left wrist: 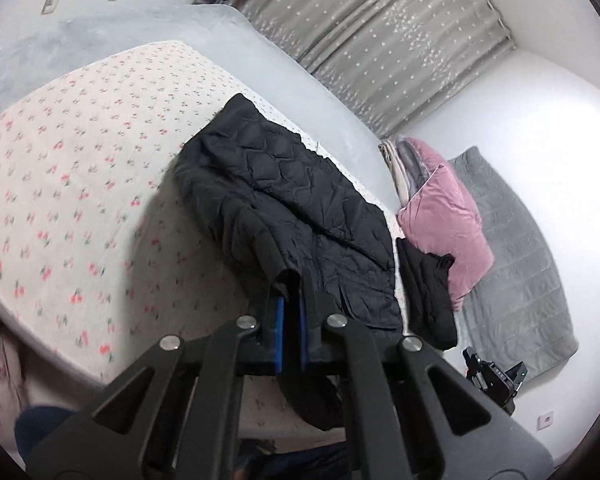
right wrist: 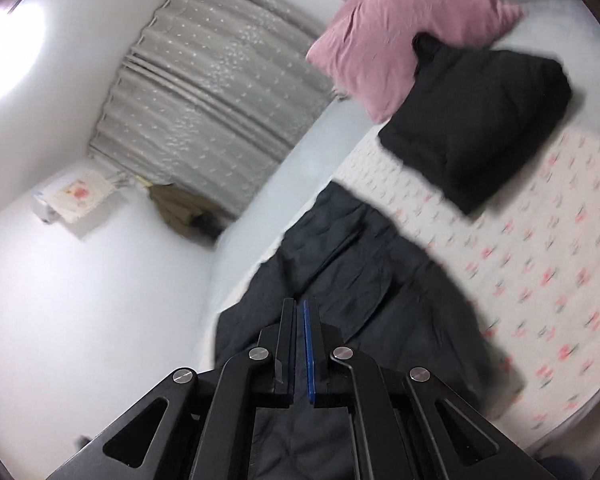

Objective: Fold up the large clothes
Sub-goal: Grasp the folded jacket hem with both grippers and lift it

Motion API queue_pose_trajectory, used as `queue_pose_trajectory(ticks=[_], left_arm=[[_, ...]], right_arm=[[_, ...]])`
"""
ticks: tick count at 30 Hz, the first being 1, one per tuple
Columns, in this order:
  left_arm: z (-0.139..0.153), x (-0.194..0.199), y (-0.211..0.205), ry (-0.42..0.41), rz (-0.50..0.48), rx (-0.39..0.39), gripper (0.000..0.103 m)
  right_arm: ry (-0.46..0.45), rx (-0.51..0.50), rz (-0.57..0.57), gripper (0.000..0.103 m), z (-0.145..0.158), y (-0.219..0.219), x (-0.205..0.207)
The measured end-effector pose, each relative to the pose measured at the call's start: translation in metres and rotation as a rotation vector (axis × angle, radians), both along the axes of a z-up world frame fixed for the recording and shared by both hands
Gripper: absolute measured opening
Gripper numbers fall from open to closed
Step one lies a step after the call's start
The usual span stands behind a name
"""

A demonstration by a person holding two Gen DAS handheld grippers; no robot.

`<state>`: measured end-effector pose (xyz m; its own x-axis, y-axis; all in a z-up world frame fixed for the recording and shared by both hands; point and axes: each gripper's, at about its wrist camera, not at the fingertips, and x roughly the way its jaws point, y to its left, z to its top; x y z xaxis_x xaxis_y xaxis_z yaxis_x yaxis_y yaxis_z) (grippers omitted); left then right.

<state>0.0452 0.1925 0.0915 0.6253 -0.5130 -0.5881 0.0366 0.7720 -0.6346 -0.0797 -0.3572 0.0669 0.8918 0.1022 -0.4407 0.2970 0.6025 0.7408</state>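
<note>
A black quilted jacket [left wrist: 284, 200] lies spread on the bed's cherry-print sheet [left wrist: 80, 184]. My left gripper [left wrist: 289, 280] is shut on a raised fold at the jacket's near edge, and the cloth bunches over the blue pads [left wrist: 279, 320]. In the right wrist view the same jacket [right wrist: 360, 280] rises in a ridge to my right gripper [right wrist: 299, 303]. That gripper's jaws are shut, seemingly on a thin edge of the cloth, and the jacket hangs under and around them.
A folded black garment [right wrist: 480, 120] lies against a pink pillow [right wrist: 412, 28] at the bed's head, with a grey quilt [left wrist: 512, 260] beside it. A grey curtain [left wrist: 380, 40] borders the far side. A black device [left wrist: 496, 376] sits on the floor.
</note>
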Motion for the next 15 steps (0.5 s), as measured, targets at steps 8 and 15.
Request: queue_pose_trajectory(ticks=[8,15], left_arm=[[-0.085,0.015,0.001,0.181,0.004,-0.03,0.007],[-0.089,-0.023,0.009,0.17,0.005,0.037,0.007]], right_arm=[[0.133,0.015,0.481,0.031,-0.089,0.145,-0.013],[0.293,0.147,0.579,0.053,-0.166,0.193,0.002]])
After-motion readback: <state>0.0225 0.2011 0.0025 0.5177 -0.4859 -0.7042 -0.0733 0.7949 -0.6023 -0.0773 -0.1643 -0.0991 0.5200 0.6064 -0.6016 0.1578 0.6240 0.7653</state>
